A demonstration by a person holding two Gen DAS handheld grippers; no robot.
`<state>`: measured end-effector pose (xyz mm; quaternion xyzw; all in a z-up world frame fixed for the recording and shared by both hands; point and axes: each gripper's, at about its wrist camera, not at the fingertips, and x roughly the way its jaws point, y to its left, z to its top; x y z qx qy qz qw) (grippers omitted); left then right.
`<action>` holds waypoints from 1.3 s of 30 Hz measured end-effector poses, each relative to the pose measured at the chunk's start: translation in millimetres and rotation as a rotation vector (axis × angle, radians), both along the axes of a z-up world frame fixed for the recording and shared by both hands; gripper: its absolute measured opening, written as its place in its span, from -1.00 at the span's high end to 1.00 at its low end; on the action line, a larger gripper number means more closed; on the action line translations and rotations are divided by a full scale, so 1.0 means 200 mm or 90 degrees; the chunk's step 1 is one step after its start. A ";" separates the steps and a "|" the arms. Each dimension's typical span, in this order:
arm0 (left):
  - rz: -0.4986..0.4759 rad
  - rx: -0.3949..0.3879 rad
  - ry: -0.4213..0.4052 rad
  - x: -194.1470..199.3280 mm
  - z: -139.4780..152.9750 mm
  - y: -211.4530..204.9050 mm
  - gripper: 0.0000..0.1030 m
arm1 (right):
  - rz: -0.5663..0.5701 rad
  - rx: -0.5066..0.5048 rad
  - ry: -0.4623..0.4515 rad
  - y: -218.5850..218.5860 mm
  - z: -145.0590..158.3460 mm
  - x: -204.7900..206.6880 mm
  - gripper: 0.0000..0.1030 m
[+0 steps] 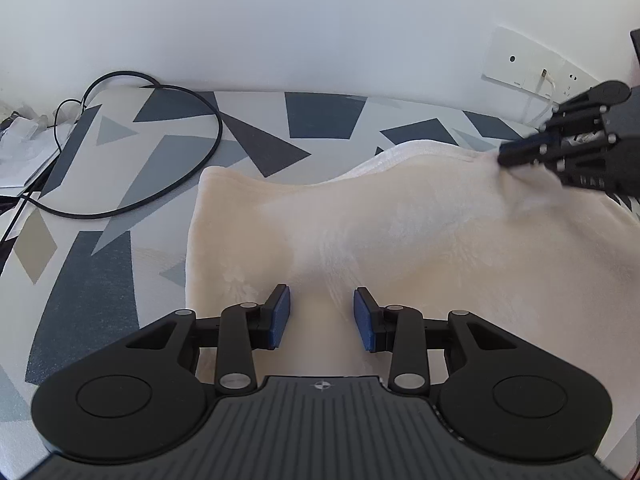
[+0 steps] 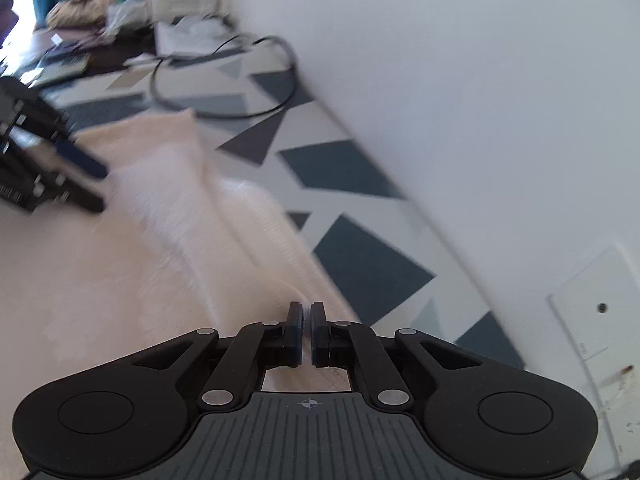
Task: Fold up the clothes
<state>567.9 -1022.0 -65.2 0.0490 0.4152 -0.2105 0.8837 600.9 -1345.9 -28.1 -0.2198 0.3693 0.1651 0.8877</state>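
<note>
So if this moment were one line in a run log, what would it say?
task: fold clothes | left gripper: open over cream garment | right gripper: shut, pinching garment's far edge | surface: patterned cover

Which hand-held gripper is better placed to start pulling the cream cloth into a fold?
Probably the right hand-held gripper: its jaws are shut on the cream cloth's edge. The left hand-held gripper hovers open over it.
</note>
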 end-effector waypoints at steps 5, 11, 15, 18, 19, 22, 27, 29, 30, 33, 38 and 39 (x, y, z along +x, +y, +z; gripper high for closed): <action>0.006 0.038 -0.036 -0.04 -0.01 -0.05 0.24 | -0.097 -0.012 -0.035 -0.06 -0.07 0.09 1.00; 0.012 0.033 -0.041 -0.05 -0.02 -0.05 0.14 | -0.050 0.148 -0.024 0.00 -0.03 0.02 0.74; 0.003 0.051 -0.074 -0.09 -0.04 -0.08 0.07 | 0.009 0.151 -0.009 0.12 -0.02 0.04 0.72; 0.005 0.049 -0.084 -0.10 -0.05 -0.07 0.06 | 0.058 0.120 0.017 0.21 -0.05 0.05 0.72; 0.005 0.045 -0.085 -0.10 -0.06 -0.07 0.06 | 0.074 0.110 0.024 0.24 -0.06 0.04 0.72; 0.005 0.034 -0.093 -0.11 -0.07 -0.05 0.05 | 0.120 0.080 0.041 0.31 -0.07 0.01 0.68; 0.008 0.029 -0.116 -0.13 -0.09 -0.05 0.03 | 0.156 0.061 0.048 0.37 -0.05 -0.01 0.69; 0.008 0.022 -0.116 -0.13 -0.09 -0.04 0.03 | 0.164 0.071 0.046 0.38 -0.03 -0.01 0.68; 0.009 0.020 -0.117 -0.13 -0.09 -0.04 0.03 | 0.168 0.077 0.046 0.38 -0.02 0.00 0.66; 0.008 0.016 -0.118 -0.14 -0.09 -0.04 0.02 | 0.190 0.053 0.070 0.40 -0.03 0.01 0.66; 0.005 0.007 -0.116 -0.14 -0.09 -0.03 -0.03 | 0.223 -0.014 0.094 0.44 -0.11 -0.03 0.50; 0.004 0.005 -0.116 -0.13 -0.09 -0.03 -0.04 | 0.228 -0.022 0.093 0.44 -0.12 -0.04 0.44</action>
